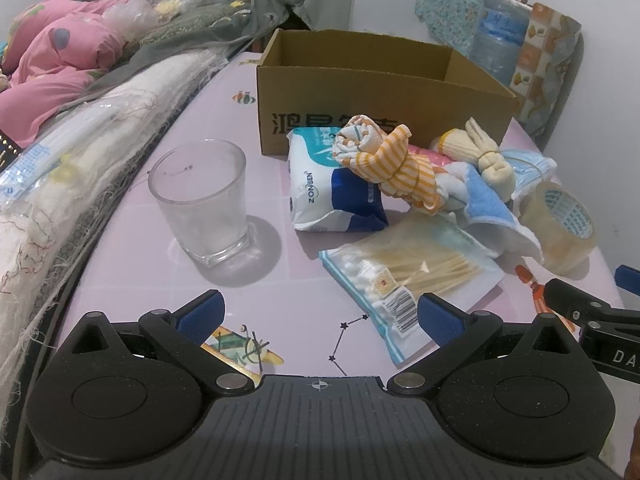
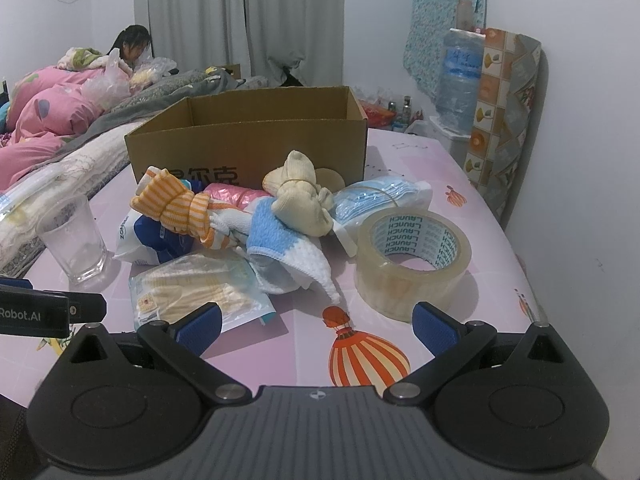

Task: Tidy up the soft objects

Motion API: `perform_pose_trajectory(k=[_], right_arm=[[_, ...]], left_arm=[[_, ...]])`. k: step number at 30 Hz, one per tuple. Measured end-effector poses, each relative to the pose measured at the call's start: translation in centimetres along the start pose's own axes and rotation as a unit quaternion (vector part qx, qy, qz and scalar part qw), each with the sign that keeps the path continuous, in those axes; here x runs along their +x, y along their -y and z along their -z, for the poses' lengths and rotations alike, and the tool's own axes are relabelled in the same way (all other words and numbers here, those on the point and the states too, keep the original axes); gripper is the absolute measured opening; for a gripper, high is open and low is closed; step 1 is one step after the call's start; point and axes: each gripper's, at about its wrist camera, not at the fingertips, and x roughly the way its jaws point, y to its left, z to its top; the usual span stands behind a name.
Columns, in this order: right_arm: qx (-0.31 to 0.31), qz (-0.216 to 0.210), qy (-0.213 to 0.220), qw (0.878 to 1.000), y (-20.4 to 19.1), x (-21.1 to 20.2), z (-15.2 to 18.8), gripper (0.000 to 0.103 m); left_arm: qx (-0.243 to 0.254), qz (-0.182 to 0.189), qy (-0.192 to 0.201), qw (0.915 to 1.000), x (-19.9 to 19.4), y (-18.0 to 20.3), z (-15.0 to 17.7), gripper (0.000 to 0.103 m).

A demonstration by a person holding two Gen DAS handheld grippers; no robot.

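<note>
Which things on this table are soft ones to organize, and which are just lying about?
For the job:
- orange-striped rolled sock bundle
- cream rolled sock bundle
- blue-and-white knitted cloth
- white-and-blue tissue pack
- open brown cardboard box, probably the container

Lying about:
- clear drinking glass
- clear packing tape roll
- cotton swab bag

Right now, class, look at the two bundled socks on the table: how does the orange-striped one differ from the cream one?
The orange-striped sock bundle has orange and white stripes; the cream sock bundle is plain pale yellow. The striped bundle rests on the tissue pack, towards the glass; the cream bundle lies nearer the tape roll. Both are soft, tied with a rubber band, and sit before the cardboard box.
</note>
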Motion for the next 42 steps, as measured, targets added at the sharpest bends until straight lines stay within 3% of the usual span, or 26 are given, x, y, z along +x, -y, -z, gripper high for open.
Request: perform_pose_trajectory(k=[16, 28, 36, 39, 42], right_arm=[[0.003, 0.001, -0.004, 1.0, 0.3, 0.5, 0.0, 0.07], [-0.016, -0.011, 0.024, 1.0, 1.4, -0.5, -0.6, 0.07], [0.044, -0.138, 0.03, 0.989, 3.7, 1.5, -1.6, 0.07], [0.089, -0.205, 0.009, 0.975, 4.4, 3.1, -1.4, 0.069], [0.131, -0.241, -0.03, 0.961, 5.0, 5.0, -0.9, 0.067]], left_arm=[[0.0, -0.002, -0.007, 1.0, 0.7, 0.0, -0.1, 0.103], [0.013, 0.021, 0.013, 0.9996, 0.1, 0.0, -0.5, 0.103], [0.045, 0.087, 0.047, 0.9941, 0.1, 0.0, -0.9, 0.101], [0.066, 0.103, 0.044, 0.9916, 1.2, 0.8, -1.2, 0.092], [0.081, 0.117, 0.036, 0.9891, 2.4, 1.5, -1.5, 0.07]])
